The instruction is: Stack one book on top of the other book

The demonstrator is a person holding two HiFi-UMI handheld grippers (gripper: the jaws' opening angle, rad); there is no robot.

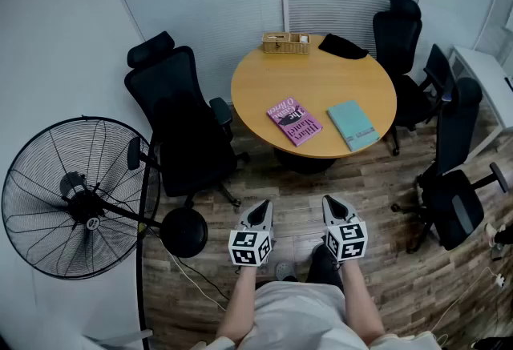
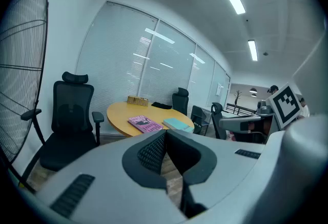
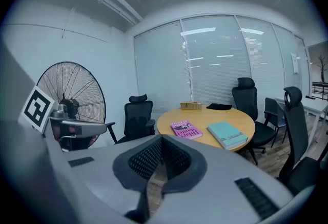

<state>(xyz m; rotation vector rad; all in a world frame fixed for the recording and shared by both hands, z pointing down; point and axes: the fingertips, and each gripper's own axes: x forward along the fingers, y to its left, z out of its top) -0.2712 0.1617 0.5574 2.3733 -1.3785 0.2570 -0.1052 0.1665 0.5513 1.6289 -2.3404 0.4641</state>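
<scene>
A pink book [image 1: 294,121] and a teal book [image 1: 353,124] lie side by side, apart, on the near part of the round wooden table [image 1: 321,76]. Both gripper views show them too: the pink book [image 2: 144,123] [image 3: 186,129] and the teal book [image 2: 178,124] [image 3: 227,134]. My left gripper [image 1: 259,212] and right gripper [image 1: 335,207] hang over the floor well short of the table, side by side, pointing toward it. Both are shut with nothing between the jaws.
A wicker box [image 1: 285,42] and a dark cloth [image 1: 343,46] sit at the table's far edge. A black office chair [image 1: 180,128] stands left of the table, and more chairs [image 1: 453,172] on the right. A large standing fan [image 1: 72,198] is at the near left.
</scene>
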